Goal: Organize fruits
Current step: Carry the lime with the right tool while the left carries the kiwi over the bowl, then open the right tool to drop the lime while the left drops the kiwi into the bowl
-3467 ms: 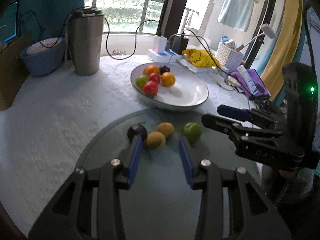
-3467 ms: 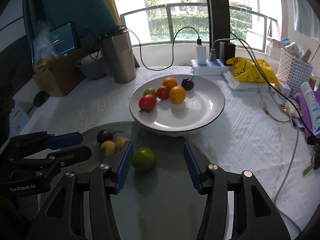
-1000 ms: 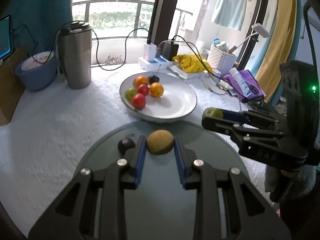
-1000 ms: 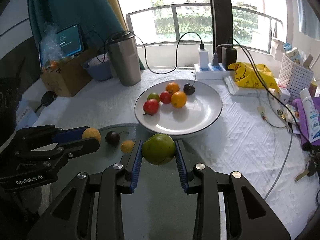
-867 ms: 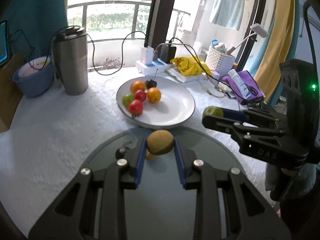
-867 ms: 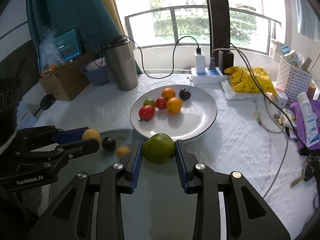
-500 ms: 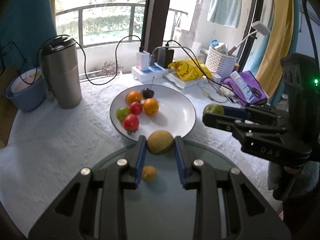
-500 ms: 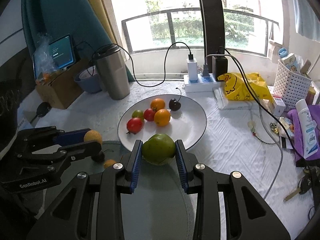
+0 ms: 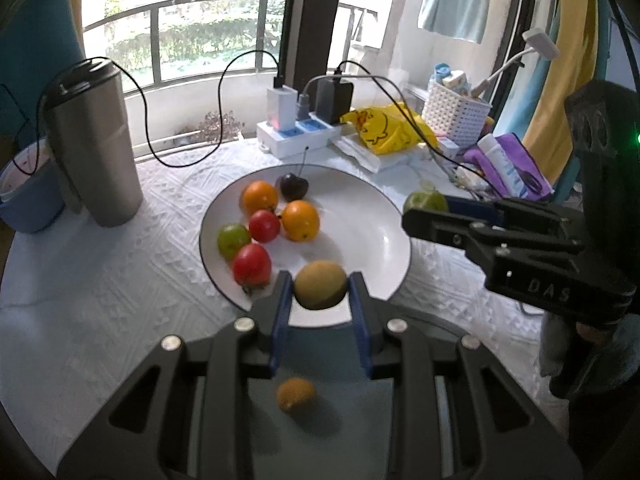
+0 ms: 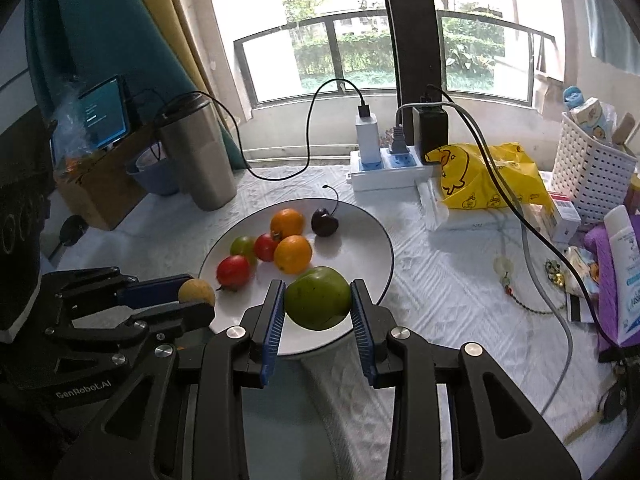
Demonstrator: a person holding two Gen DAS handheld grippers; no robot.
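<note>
My left gripper (image 9: 320, 286) is shut on a yellow-brown fruit (image 9: 320, 285) and holds it over the near edge of the white plate (image 9: 380, 224). My right gripper (image 10: 318, 300) is shut on a green fruit (image 10: 317, 297), also over the plate's (image 10: 372, 236) near rim. The plate holds two oranges, two red fruits, a small green fruit and a dark cherry (image 9: 294, 186). A small yellow fruit (image 9: 296, 395) lies on the round glass mat (image 9: 340, 432) below my left gripper. The left gripper also shows in the right wrist view (image 10: 196, 294), and the right one in the left wrist view (image 9: 424, 206).
A steel tumbler (image 9: 94, 148) and a blue bowl (image 9: 24, 196) stand at the left. A power strip (image 9: 298, 136) with cables, a yellow bag (image 9: 384, 128), a white basket (image 9: 456, 114) and a purple cloth (image 9: 516, 160) with bottles lie behind and right of the plate.
Both grippers closed on their fruits, lifted them off the glass mat and carried them forward to the plate's near edge.
</note>
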